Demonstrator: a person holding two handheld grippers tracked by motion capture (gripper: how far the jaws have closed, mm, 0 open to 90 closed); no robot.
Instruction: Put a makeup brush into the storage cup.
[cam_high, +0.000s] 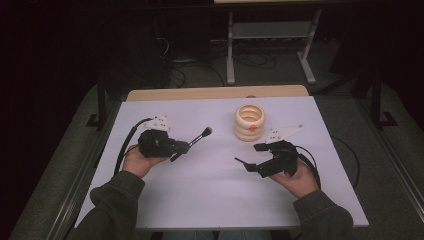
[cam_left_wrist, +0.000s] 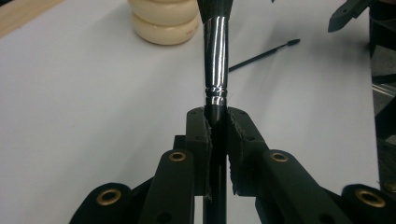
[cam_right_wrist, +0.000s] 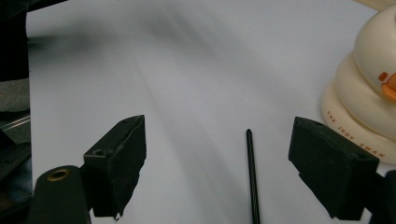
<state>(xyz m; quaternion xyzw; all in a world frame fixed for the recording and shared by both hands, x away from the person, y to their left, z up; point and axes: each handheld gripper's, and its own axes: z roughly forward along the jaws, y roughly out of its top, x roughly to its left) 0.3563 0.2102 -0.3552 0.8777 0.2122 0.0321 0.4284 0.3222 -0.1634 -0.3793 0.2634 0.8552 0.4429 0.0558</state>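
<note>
Holding a brush (cam_left_wrist: 216, 56) by its handle in the left gripper (cam_high: 181, 147), fingers (cam_left_wrist: 198, 135) clamped tight just below the metal ferrule, bristles aimed far-right toward the cream holder (cam_high: 250, 121). Right gripper (cam_high: 248, 156) hangs with fingers (cam_right_wrist: 119, 158) wide apart, gripping nothing; a thin black stick (cam_right_wrist: 252, 177) lies on the tabletop (cam_high: 210, 180) between them. Looks like the carry step: brush lifted, not yet stowed. Next move likely needs tipping the brush upright over the holder's mouth, then lowering it in
</note>
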